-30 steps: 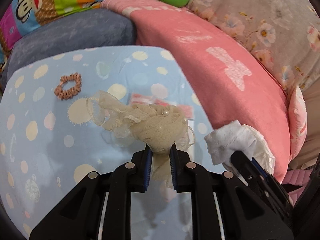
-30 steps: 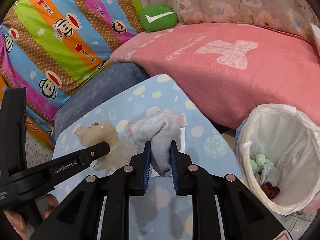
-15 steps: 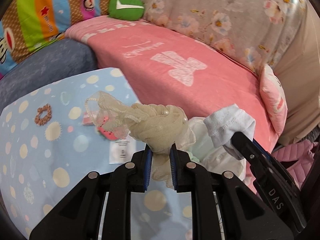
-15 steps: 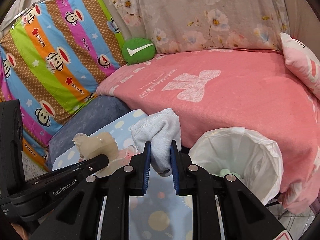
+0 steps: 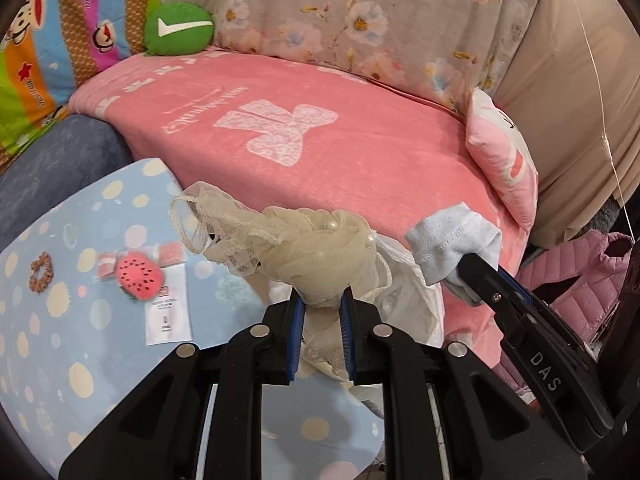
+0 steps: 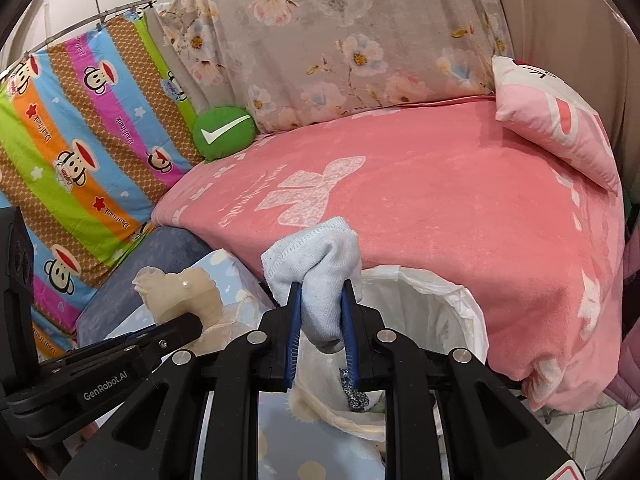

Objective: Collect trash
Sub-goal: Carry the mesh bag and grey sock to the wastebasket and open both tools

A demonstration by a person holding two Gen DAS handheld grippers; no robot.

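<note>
Sock (image 6: pixel 320 280) pinched in right tool (image 6: pixel 320 334) — over the bin (image 6: pixel 460 312).

The blanket (image 5: pixel 360 152) is pink with a white bow print. The tablecloth (image 5: pixel 80 340) is pale blue with cream and white dots. The mesh cloth (image 5: pixel 304 252) is cream, the sock (image 6: pixel 320 264) pale blue-white, the round cushion (image 6: pixel 224 132) green with a white tick.
</note>
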